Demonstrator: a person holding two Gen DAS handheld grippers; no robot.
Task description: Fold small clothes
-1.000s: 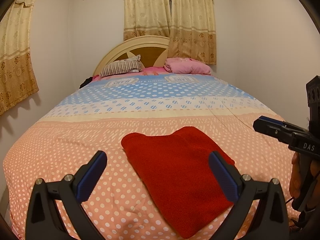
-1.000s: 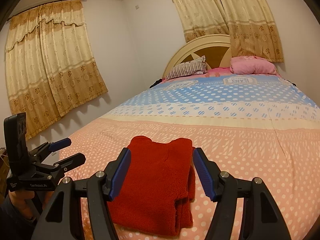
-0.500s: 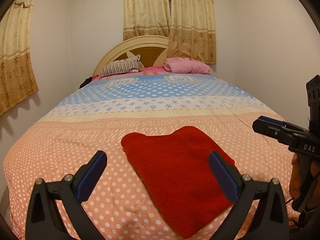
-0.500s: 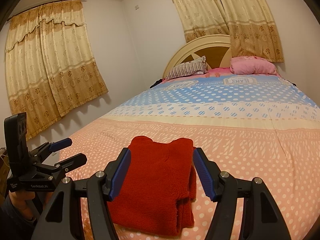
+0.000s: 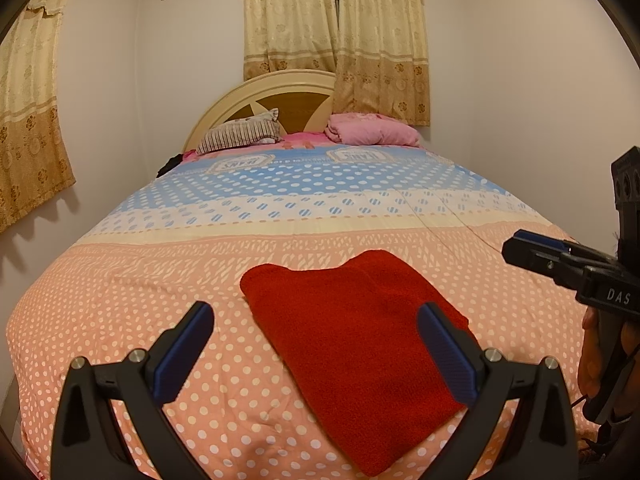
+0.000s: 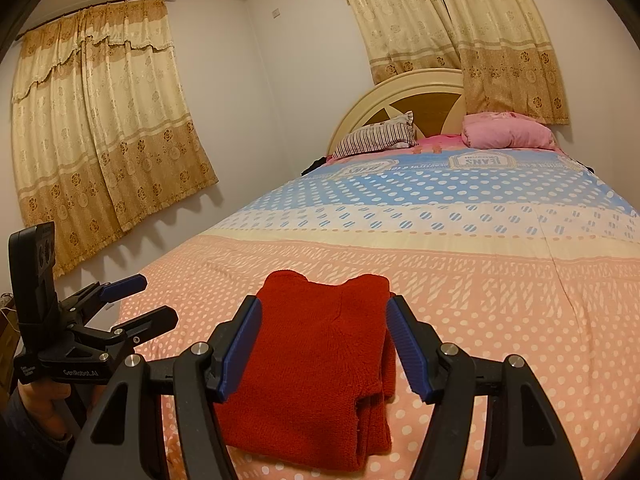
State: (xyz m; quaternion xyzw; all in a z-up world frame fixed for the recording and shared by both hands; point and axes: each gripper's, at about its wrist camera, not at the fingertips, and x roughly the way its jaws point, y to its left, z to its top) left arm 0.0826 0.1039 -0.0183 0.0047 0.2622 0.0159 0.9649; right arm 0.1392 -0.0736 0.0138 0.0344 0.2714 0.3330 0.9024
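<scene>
The bed point(image 5: 280, 216) fills both views, its dotted peach, cream and blue cover running back to an arched headboard point(image 5: 276, 92), with beige curtains point(image 6: 100, 120) on the walls behind and beside it. At the head lie a striped pillow point(image 5: 240, 134) and a pink bundle point(image 5: 370, 130).

On the peach end of the cover lies the red knit garment point(image 6: 316, 360), doubled over into a compact rectangle (layered edges show at its right side in the right wrist view). It looks soft, thick and light, likely to sag and slide apart if lifted by one layer; pinching all the stacked layers at a corner or along the folded edge seems the safest hold.

The left gripper point(image 5: 316, 352) and right gripper point(image 6: 324, 344) both hover over it, jaws spread wide and holding nothing.
</scene>
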